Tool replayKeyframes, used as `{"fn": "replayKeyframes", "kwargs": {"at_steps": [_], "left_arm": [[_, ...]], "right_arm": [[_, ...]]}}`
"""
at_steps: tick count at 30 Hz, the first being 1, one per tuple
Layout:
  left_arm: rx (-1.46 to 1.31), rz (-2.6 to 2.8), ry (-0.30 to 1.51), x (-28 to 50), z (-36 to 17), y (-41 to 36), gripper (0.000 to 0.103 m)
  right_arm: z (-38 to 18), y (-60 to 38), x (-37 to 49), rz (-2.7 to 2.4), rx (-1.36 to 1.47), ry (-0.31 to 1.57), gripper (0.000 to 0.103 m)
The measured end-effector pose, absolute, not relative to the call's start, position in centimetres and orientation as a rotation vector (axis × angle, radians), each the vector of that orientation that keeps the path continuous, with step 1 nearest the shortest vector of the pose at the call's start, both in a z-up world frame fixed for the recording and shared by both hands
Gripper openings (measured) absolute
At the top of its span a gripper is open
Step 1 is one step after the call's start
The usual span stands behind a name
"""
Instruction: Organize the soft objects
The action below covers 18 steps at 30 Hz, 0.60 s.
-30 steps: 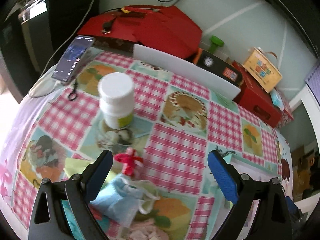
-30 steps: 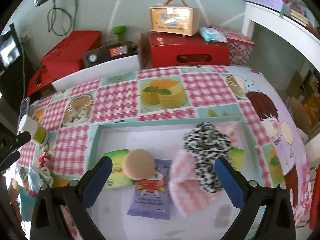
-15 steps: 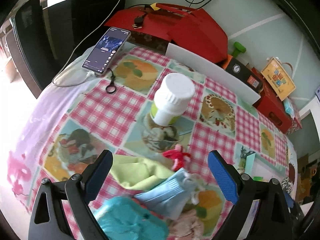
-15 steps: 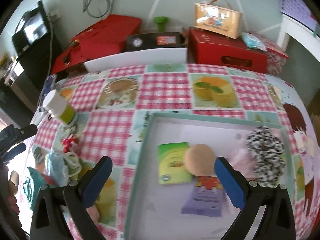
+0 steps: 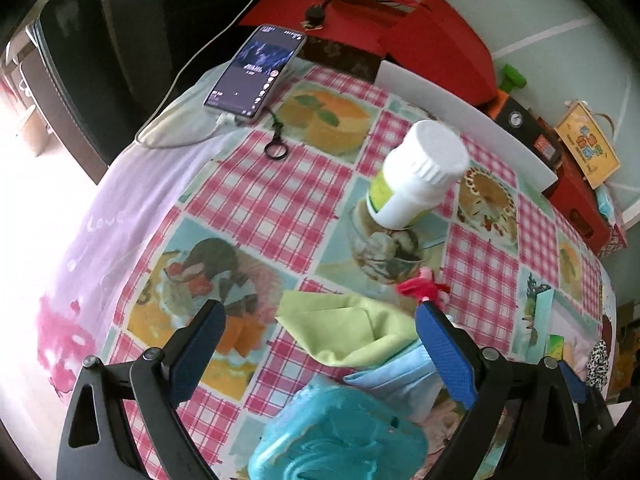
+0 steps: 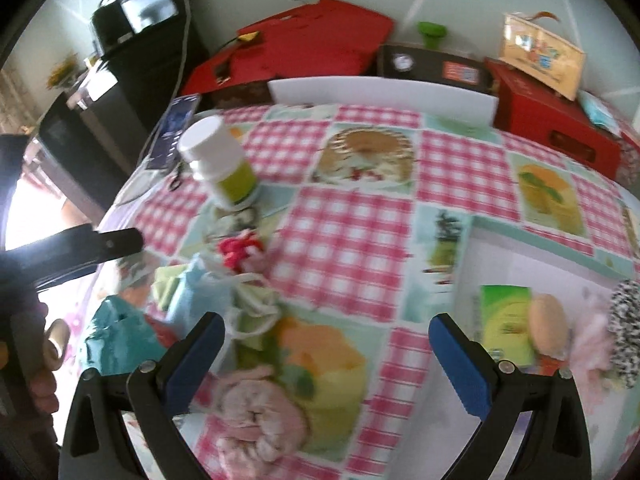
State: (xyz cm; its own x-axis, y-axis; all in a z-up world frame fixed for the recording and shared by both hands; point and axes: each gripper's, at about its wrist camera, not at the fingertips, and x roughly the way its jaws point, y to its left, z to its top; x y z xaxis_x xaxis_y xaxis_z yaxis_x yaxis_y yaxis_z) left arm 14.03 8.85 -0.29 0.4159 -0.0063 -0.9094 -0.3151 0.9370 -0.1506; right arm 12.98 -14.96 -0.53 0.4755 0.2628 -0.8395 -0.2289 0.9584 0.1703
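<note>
Both tongs are wide apart and hold nothing. The left tongs (image 5: 320,344) hang over a teal cloth (image 5: 340,432), with a green cloth (image 5: 344,332) and a blue cloth (image 5: 396,376) just past it on the table (image 5: 256,204). The right tongs (image 6: 326,354) hang over a pink cloth (image 6: 256,412). Farther back stands a white bottle (image 5: 416,176), then a phone (image 5: 256,74).

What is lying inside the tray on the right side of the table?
In the tray: a green packet, a round tan puff overlapping it, a pink fluffy item and a black-and-white scrunchie. Whatever lies under them is covered.
</note>
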Motion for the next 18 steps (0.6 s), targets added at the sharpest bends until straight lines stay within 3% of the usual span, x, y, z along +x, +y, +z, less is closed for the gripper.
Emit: {"fn": "replayKeyframes", "kwargs": {"at_steps": [18], "left_arm": [[-0.301, 0.134, 1.185, 14.5, -1.2, 8.7, 0.096]], "right_arm": [[-3.1, -12.9, 12.7, 0.370, -0.051, 1.153, 0.103]]}}
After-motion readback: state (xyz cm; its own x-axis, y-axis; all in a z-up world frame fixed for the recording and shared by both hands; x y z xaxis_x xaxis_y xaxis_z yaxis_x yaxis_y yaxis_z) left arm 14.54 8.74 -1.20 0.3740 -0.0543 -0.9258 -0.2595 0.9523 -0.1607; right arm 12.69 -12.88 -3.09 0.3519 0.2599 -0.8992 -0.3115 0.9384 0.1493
